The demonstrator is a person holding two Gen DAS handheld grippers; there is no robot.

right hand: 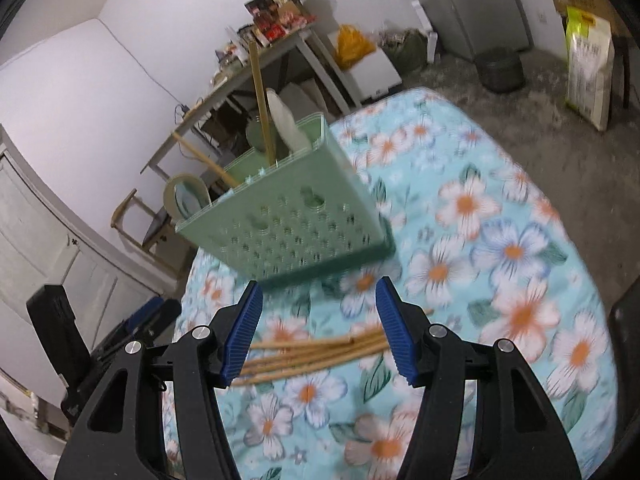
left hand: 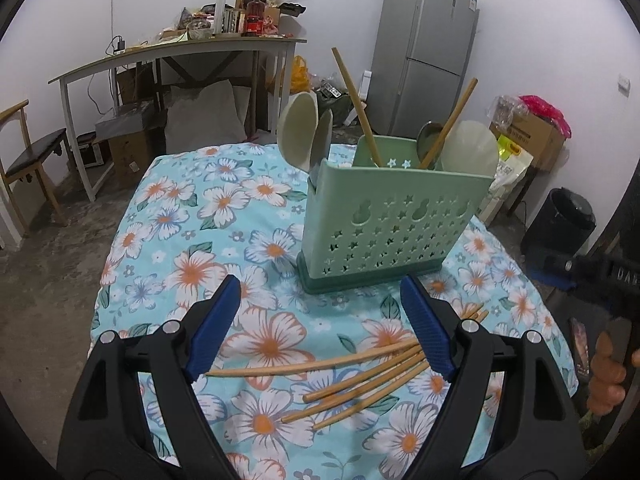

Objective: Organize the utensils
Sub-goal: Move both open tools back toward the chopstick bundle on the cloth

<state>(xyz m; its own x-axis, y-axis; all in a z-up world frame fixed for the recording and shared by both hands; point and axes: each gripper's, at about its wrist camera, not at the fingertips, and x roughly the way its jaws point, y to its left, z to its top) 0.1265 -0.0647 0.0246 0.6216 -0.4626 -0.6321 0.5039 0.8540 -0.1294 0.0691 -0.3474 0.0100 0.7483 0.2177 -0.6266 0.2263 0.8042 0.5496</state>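
Both the left gripper (left hand: 320, 320) and right gripper (right hand: 318, 326) stand wide, empty, above loose chopsticks (left hand: 360, 376) at lower centre; the green holder (left hand: 384, 224) stands mid-frame on the desk (left hand: 180, 240).

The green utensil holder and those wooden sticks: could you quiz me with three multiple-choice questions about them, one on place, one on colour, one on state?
1. Where do the loose chopsticks lie?
A. on the flowered cloth
B. on the floor
C. on the fridge

2. What colour is the utensil holder?
A. red
B. green
C. black

3. How do the left tongs stand?
A. clamped on a spoon
C. open, empty
B. shut tight

Answers: 1 A, they rest on the flowered cloth in front of the holder. 2 B, its star-pierced wall is pale green. 3 C, nothing sits between the pads.
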